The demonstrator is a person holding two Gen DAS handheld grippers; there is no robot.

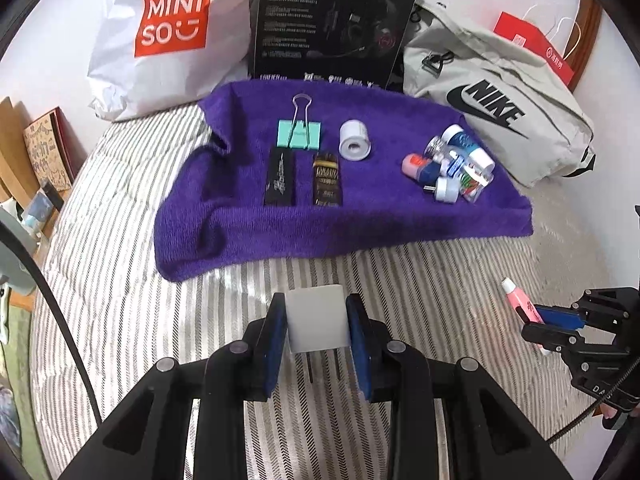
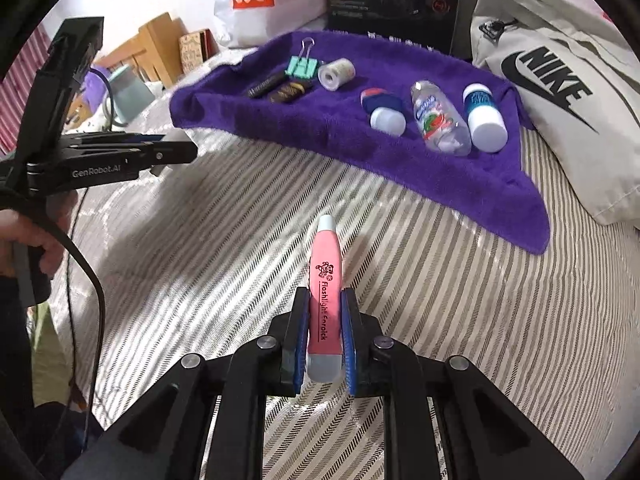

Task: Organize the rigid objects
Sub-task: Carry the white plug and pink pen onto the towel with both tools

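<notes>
With most items already grouped on the purple towel (image 1: 340, 208) at frame top, my left hand-held gripper (image 1: 316, 320) clamps the white plug adapter (image 1: 315, 318) and my right hand-held gripper (image 2: 325, 340) the pink flashlight earpick (image 2: 325, 280), both unplaced.

On the purple towel (image 1: 280, 232): one mint binder clip (image 1: 299, 134), one white tape roll (image 1: 354, 140), two dark flat packets (image 1: 280, 178), and several small bottles (image 2: 440, 120) heaped at right, exact count unclear. Two grippers hold one white plug adapter (image 1: 316, 320) and one pink flashlight earpick (image 2: 325, 300).

Bare striped bed (image 1: 120, 280) btwn me & purple towel (image 1: 320, 232) is open; towel's rt end packed w/ bottles (image 2: 440, 120), middle free.
</notes>
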